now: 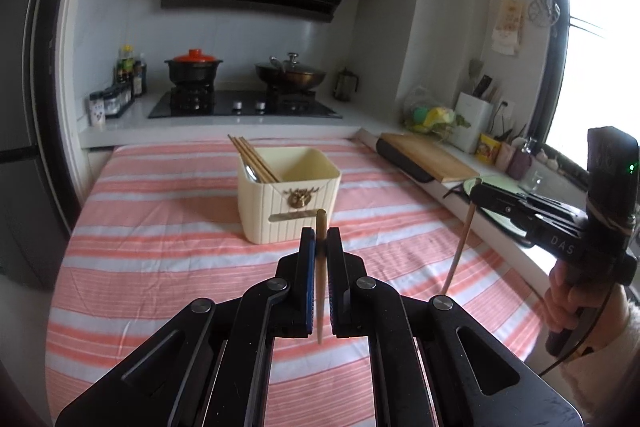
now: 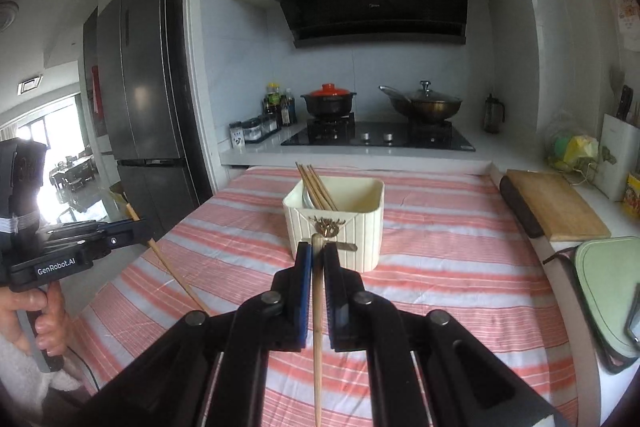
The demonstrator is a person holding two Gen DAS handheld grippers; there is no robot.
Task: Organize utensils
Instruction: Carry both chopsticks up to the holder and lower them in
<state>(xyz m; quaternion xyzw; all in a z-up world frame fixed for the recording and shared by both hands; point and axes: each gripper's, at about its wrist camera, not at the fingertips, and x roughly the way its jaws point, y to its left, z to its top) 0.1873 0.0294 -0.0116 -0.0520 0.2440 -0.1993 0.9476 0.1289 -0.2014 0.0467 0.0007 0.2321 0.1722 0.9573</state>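
Pink-and-white striped cloth (image 1: 168, 227) covers the table, and near its middle stands a cream ribbed utensil holder (image 1: 288, 203) with a brass ornament on its front face. Several wooden chopsticks (image 1: 252, 157) lean in its left rear corner beside a metal spoon (image 1: 251, 171), their ends rising above the rim; the rest of the holder's inside shows bare.

The left hand-held gripper (image 1: 321, 239) is pressed together on a single wooden chopstick (image 1: 320, 279) — the stick runs nearly upright between the blue-edged pads, its blunt end just above the fingertips and its thin end hanging below them, clear of the cloth. The gripper is lifted off the table and faces the holder from the near side.

The right hand-held gripper (image 2: 317, 255) pinches a second chopstick (image 2: 317, 327) in the same way, the thick end poking up between the tips and the long shaft dropping down past the linkage. From the left wrist view this gripper shows at the right edge, held by a hand (image 1: 568, 299) in a pale fuzzy sleeve, its stick slanting down to the cloth, whether touching I cannot tell.

Behind the table a black hob carries a dark pot with a red lid (image 1: 195, 67) and a lidded wok (image 1: 291, 71). A wooden cutting board (image 1: 428, 155) lies on the counter to the right.
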